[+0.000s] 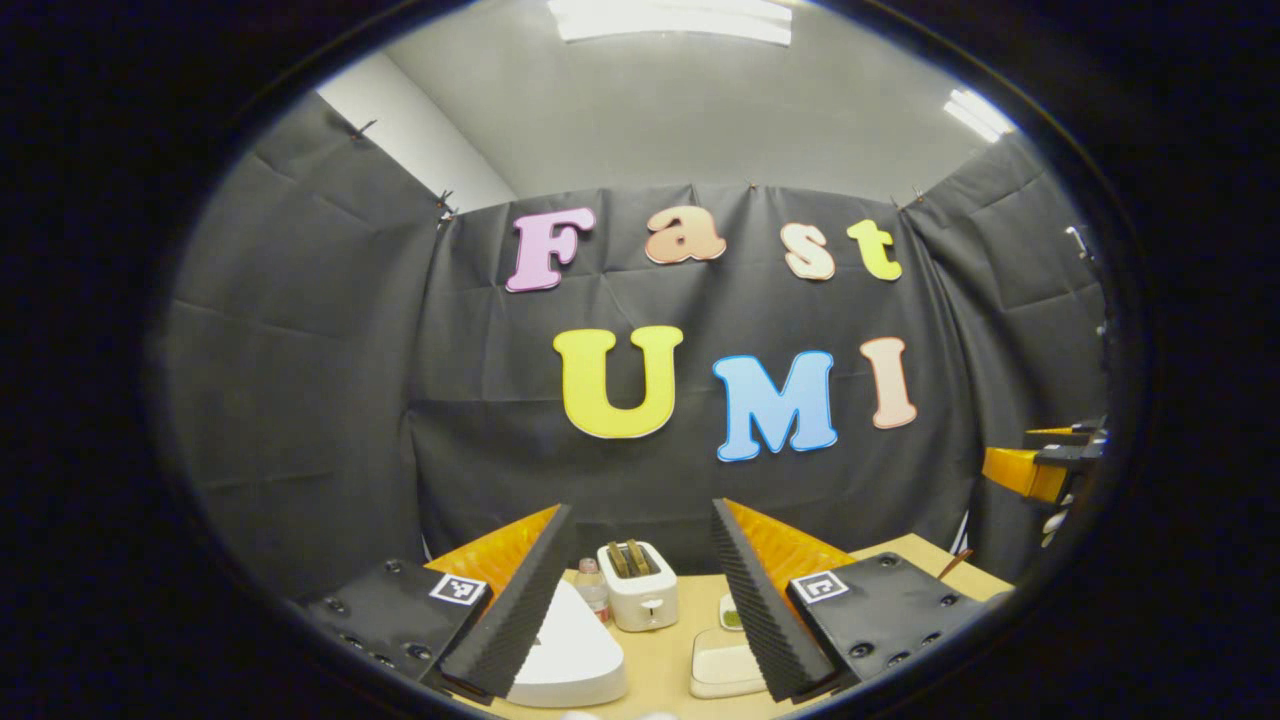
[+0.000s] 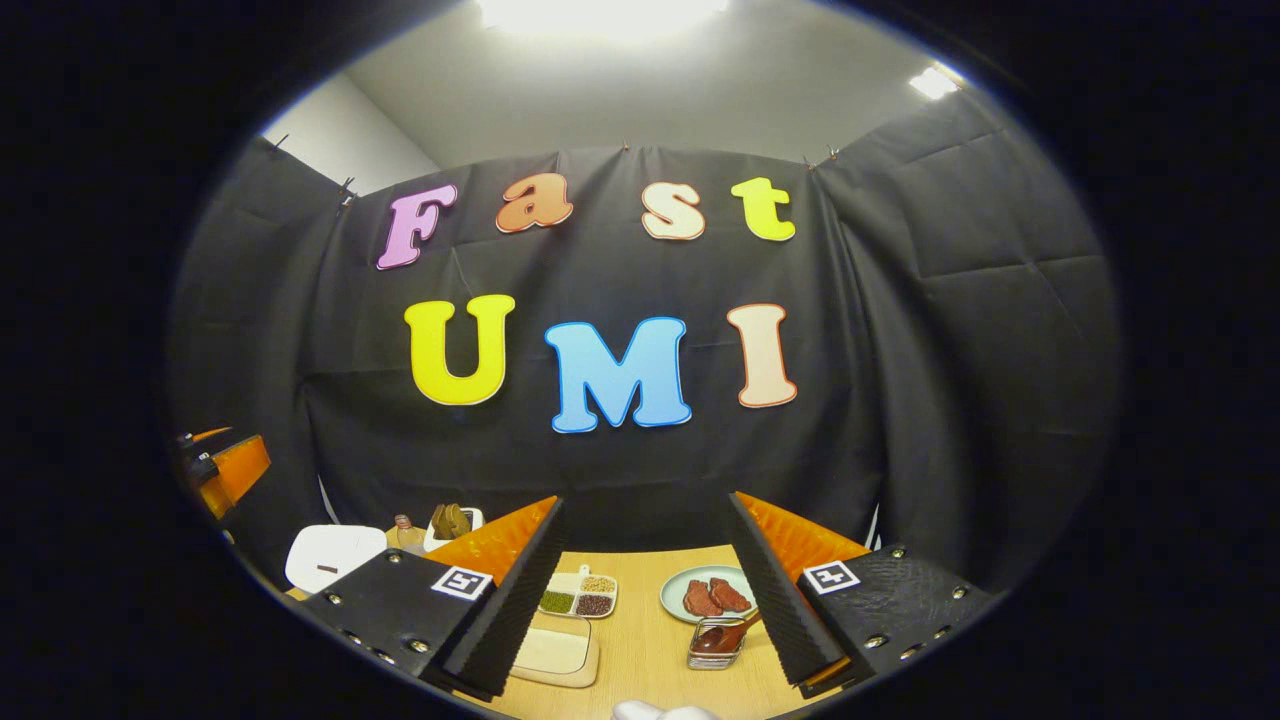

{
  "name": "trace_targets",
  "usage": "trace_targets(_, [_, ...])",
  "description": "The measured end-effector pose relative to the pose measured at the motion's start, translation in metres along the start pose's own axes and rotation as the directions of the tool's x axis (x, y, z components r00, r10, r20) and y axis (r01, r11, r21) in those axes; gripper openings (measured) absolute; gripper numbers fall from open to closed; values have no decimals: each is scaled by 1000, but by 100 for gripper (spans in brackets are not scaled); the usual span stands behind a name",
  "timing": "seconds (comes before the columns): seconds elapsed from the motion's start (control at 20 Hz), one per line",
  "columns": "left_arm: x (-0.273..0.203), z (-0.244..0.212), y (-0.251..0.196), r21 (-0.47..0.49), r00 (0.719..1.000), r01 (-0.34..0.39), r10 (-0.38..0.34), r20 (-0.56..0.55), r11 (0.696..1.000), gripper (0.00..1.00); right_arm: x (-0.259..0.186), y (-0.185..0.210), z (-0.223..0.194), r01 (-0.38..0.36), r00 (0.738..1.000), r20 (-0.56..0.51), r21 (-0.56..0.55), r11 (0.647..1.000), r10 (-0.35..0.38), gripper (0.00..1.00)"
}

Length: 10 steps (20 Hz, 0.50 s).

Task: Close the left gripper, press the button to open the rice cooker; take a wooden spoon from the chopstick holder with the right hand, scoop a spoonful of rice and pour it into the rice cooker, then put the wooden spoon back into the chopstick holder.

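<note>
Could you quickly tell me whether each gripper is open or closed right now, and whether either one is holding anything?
Left gripper: open, holding nothing, raised above the rice cooker.
Right gripper: open, holding nothing; the wooden spoon sits untouched in its holder.

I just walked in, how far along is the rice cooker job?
Nothing looks done. The cooker lid is down, and the left tool is open above the table. The right tool is open and empty; the spoon sits in its holder. Every step remains.

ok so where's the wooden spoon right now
In the right gripper view, the wooden spoon rests in the metal chopstick holder on the table, just in front of the plate of meat, beside the right inner finger.
</note>
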<state>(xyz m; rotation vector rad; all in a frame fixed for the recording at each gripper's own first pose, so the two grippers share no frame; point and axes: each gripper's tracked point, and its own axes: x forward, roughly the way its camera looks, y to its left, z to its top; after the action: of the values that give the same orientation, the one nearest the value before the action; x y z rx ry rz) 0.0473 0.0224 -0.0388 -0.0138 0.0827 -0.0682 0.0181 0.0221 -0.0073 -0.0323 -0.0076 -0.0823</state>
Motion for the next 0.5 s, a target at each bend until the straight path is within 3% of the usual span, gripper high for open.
trace_targets(0.5, [6, -7, 12, -23, 1000, -25, 24, -16, 999, 95, -3, 2, -2, 0, 1000, -5, -44, 999, 0, 97])
